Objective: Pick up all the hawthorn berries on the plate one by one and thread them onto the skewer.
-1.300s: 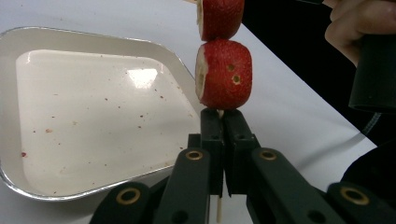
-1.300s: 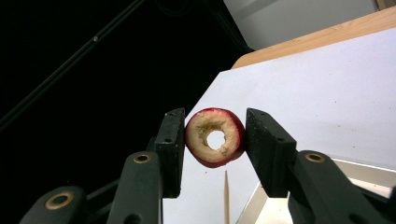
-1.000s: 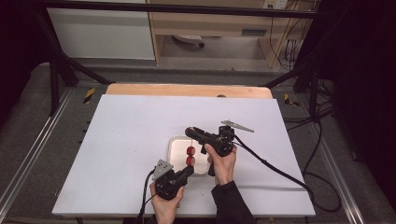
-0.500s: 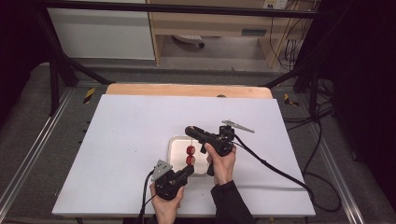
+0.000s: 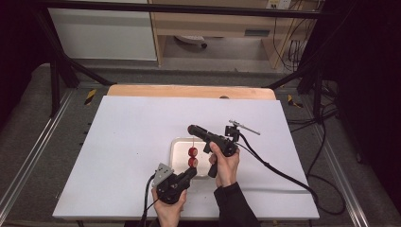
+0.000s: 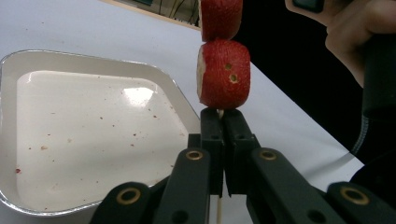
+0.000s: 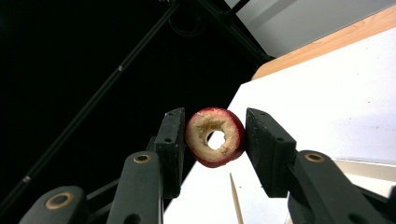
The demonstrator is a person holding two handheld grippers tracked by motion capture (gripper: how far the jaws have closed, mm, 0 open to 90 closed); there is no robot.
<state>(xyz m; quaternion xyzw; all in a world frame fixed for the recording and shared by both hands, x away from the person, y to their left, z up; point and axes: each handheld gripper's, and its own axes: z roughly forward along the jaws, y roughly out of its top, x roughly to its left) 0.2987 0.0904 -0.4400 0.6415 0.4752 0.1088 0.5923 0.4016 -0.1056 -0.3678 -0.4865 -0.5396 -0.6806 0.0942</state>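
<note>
Overhead, left gripper (image 5: 190, 173) clenching skewer (image 6: 218, 210), right gripper (image 7: 212, 144) grasping cored fruit ring (image 7: 215, 136).

a white table (image 5: 123, 156) with a wooden strip (image 5: 189, 91) along its far edge carries one shallow foil tray (image 5: 178, 147), lying just ahead of the left gripper (image 5: 190, 172) and beneath the right gripper (image 5: 193, 128).

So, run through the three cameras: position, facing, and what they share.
High view: above the person's side, looking down on the white table; both forearms show.
Left gripper view: rides the left gripper, facing the foil tray.
Right gripper view: rides the right gripper, facing the cored red fruit piece.
All show the skewer.
</note>
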